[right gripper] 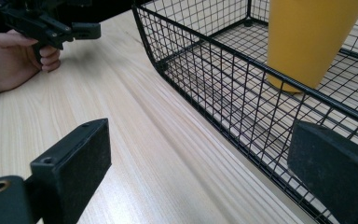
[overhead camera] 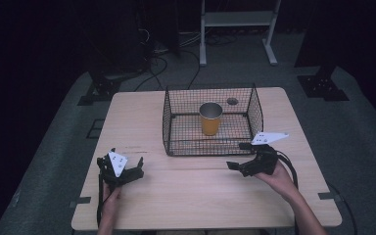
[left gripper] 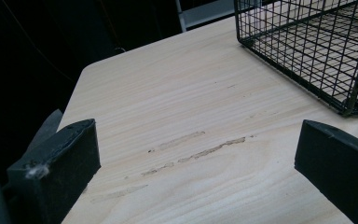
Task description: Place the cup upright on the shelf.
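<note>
Cup (overhead camera: 210, 119) inside basket (overhead camera: 169, 128), claws outside

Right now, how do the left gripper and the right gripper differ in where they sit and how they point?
The left gripper sits at the table's near left, apart from the wire basket; the right gripper sits just in front of the basket's near right corner. The left gripper points away toward the basket; the right gripper points leftward along its front wall, toward the yellow cup. Both stand open, holding nothing.
</note>
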The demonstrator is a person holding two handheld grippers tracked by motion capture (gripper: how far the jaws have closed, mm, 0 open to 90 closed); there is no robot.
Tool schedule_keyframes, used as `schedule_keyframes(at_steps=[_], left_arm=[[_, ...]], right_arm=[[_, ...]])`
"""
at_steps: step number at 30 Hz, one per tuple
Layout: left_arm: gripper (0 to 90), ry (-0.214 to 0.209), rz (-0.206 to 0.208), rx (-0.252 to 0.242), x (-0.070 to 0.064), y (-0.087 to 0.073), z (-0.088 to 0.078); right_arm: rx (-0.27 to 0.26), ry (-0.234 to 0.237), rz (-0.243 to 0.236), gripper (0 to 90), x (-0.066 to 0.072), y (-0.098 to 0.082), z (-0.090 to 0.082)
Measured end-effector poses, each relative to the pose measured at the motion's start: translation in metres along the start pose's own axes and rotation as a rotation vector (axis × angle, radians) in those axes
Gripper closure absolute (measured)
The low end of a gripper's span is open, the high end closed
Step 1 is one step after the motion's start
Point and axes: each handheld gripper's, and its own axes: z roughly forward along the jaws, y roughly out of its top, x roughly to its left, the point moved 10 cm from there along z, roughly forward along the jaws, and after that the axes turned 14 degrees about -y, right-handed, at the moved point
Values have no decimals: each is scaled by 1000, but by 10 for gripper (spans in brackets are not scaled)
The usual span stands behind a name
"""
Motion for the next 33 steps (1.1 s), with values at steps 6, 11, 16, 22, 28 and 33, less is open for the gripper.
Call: schedule_keyframes(at_steps=[6, 11, 16, 22, 28, 33], left_arm=[[0, 0, 1, 0, 0, 0, 0], [0, 1, 1, 1, 0, 0, 0], [0, 0, 4, 1, 0, 0, 0], [0, 0, 3, 1, 0, 0, 0], [0, 1, 1, 1, 0, 0, 0], [0, 1, 0, 1, 0, 0, 0]], right_arm=[[-3, -21, 4, 57, -2, -9, -2], [-9, -28, 14, 57, -4, -12, -5], [-14, -32, 24, 57, -6, -15, -8], [-12, -43, 24, 57, -6, -22, -10], [-34, -57, 26, 57, -6, -24, -17], [-40, -81, 20, 57, -7, -28, -21]])
